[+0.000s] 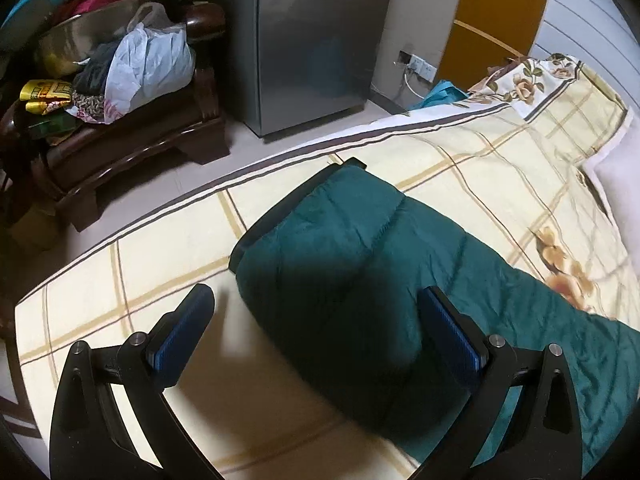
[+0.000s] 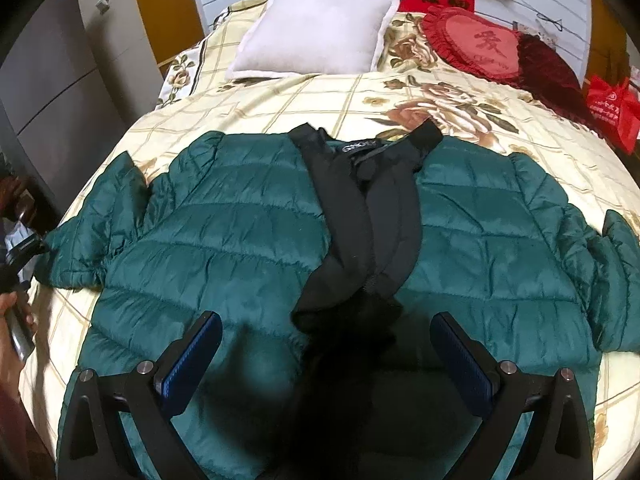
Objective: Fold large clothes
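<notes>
On the bed (image 2: 320, 92), one green jacket (image 2: 224, 232), apparently two pillows (image 2: 316, 32).

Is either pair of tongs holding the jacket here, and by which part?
Nothing is held. The left tongs and right tongs both hang open above the green jacket.

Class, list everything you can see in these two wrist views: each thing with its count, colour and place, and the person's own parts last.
Puffer jacket: one, dark green with black placket, spread flat on the bed.
Bedspread: one, cream with floral check, covering the bed.
Pillow: one, pale grey, at the head.
Heart cushion: one, red, right of the pillow.
Fridge: one, grey, beside the bed.
Wooden chair: one, dark brown, piled with bags.
Left tool: one, black with blue pads, open over a sleeve.
Right tool: one, same colours, open above the hem.
</notes>
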Demonstrator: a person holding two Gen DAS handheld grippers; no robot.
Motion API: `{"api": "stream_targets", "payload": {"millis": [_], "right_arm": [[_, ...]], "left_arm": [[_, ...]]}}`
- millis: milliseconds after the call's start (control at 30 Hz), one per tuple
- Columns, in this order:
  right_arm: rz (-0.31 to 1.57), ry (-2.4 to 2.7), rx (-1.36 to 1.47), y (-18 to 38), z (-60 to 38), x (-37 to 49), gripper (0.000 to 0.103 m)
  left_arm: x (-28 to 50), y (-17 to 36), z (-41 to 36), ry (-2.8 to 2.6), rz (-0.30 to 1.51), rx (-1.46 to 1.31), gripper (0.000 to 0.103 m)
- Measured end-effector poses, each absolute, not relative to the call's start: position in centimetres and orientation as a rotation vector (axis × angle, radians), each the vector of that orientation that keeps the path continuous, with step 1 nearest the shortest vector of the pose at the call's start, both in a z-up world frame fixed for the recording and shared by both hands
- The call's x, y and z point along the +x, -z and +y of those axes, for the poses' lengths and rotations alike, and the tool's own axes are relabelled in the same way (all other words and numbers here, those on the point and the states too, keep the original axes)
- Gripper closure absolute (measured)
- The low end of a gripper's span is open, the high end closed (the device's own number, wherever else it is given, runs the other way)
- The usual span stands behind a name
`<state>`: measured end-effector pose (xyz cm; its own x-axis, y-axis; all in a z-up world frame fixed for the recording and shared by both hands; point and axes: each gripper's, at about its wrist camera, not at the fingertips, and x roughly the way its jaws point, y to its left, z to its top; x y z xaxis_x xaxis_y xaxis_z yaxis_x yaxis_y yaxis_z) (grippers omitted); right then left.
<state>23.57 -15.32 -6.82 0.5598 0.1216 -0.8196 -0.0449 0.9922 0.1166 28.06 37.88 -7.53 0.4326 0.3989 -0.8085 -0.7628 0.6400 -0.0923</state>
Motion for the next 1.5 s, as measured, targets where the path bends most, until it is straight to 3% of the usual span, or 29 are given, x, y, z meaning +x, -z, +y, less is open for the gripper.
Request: {"api": "stream_targets", "payload": {"millis": [67, 200, 367, 467, 767, 1100, 1500], "right_arm": [[0.969, -0.109, 0.073, 6.7, -14.9, 23.4, 0.0], [0.968, -0.123, 0.051, 6.5, -14.2, 23.3, 0.0], [0.967, -0.126, 0.054, 6.4, -14.0, 22.9, 0.0], [0.967, -0.118, 0.051, 6.3, -14.2, 22.8, 0.0], [0.953, -0.096, 0.073, 5.3, -16.0, 21.7, 0.0], [0.92, -0.07, 0.096, 3.5, -18.8, 20.2, 0.0], [0.907, 0.005, 0.165, 2.6, -25.0, 18.9, 0.0]], "left_arm": [[28.3, 7.8, 38.1, -0.745, 0.833, -0.498, 0.001], [29.0, 8.7, 38.3, -0.702, 0.827, -0.54, 0.011], [29.0, 8.5, 38.6, -0.631, 0.793, -0.573, 0.071], [28.6, 7.7, 38.7, -0.578, 0.785, -0.618, 0.085], [26.7, 1.6, 32.9, -0.418, 0.695, -0.531, 0.089], [25.7, -5.5, 19.5, -0.147, 0.634, -0.378, 0.089], [27.1, -5.7, 2.8, 0.117, 0.709, -0.238, 0.089]]}}
